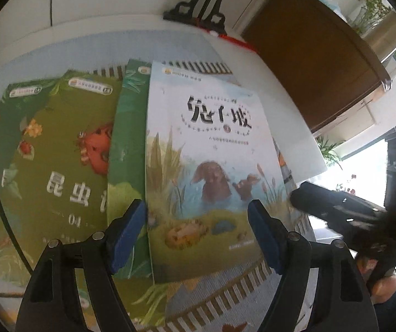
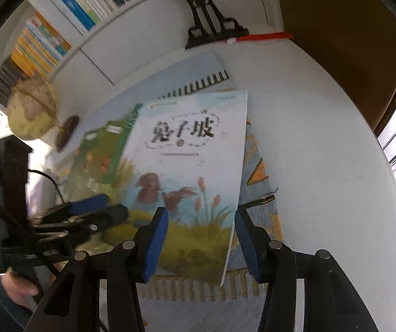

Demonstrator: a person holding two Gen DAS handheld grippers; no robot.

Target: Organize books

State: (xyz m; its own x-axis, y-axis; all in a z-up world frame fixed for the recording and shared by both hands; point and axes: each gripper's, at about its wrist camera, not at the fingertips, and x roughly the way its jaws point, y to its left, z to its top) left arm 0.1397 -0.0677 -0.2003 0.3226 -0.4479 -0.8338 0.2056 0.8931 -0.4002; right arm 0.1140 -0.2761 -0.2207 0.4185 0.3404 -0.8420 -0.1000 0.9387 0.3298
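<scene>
White shelves (image 2: 68,19) at ten o'clock hold upright book rows. On the white surface (image 2: 322,138), a blue woven mat (image 2: 256,149) carries overlapping picture books: a pale-blue rabbit book (image 1: 206,149) topmost, green insect books (image 1: 59,149) at nine o'clock. Left hand-held gripper (image 1: 198,232) gapes wide, right hand-held gripper (image 2: 202,238) narrower, both empty above it. Bare surface at three o'clock

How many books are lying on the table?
3, perhaps more hidden: rabbit book on top at right, teal book under its left edge, insect book leftmost.
</scene>
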